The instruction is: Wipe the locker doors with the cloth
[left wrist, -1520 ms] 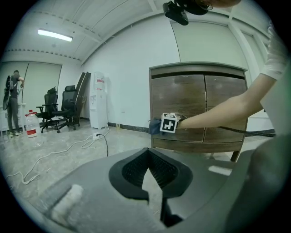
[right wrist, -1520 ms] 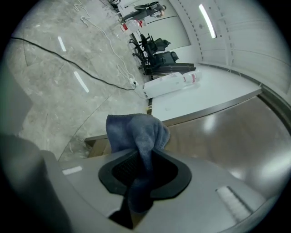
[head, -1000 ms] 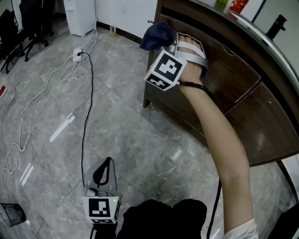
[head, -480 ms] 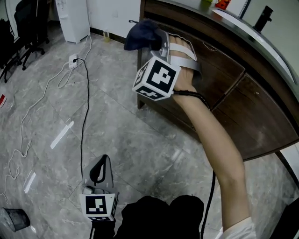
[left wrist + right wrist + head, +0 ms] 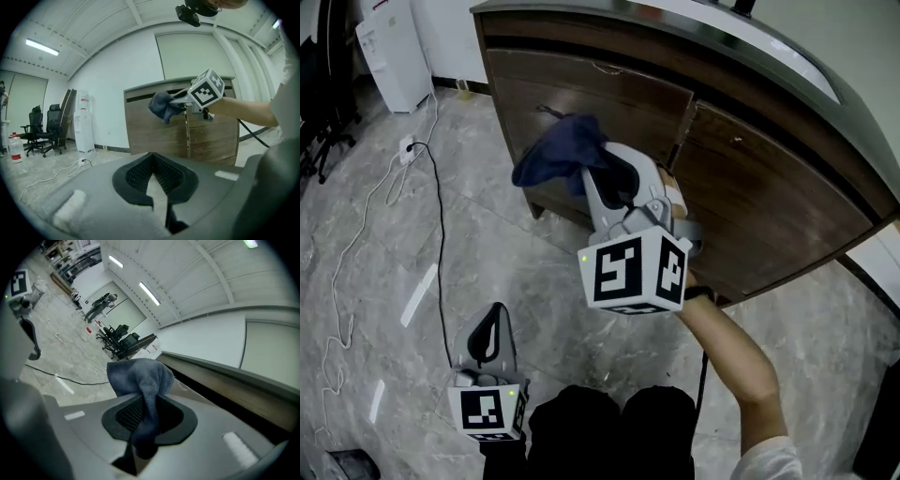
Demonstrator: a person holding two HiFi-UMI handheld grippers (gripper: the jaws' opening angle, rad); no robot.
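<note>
1. The right gripper [image 5: 598, 178] has its pads [image 5: 126, 414] closed on a dark blue cloth [image 5: 562, 155], pinching a narrow fold of it between them.
2. From the pinch, the cloth's long axis follows the line of the jaws. It leaves the tips as a tight strip and spreads into a bunched mass beyond them.
3. In the head view the bunched end points up and left, toward the lower part of the left locker door [image 5: 609, 98]. No view confirms that it touches the door.
4. In the left gripper view the cloth [image 5: 163, 106] hangs in front of the door face, beside the seam between the two doors.
5. The right gripper's marker cube [image 5: 633, 272] sits behind the jaws, nearer the camera, with the person's forearm [image 5: 731, 361] running down and right from it.
6. The left gripper [image 5: 492, 328] is held low over the grey floor [image 5: 544, 281], well apart from the cabinet. Its pads [image 5: 140, 171] meet at the tips with nothing between them.
7. The right locker door [image 5: 769, 187] stands beside the left door, and both are dark wood under a grey top.
8. A black cable [image 5: 441, 216] runs across the floor to the left, and a white appliance [image 5: 389, 56] stands against the far wall.
</note>
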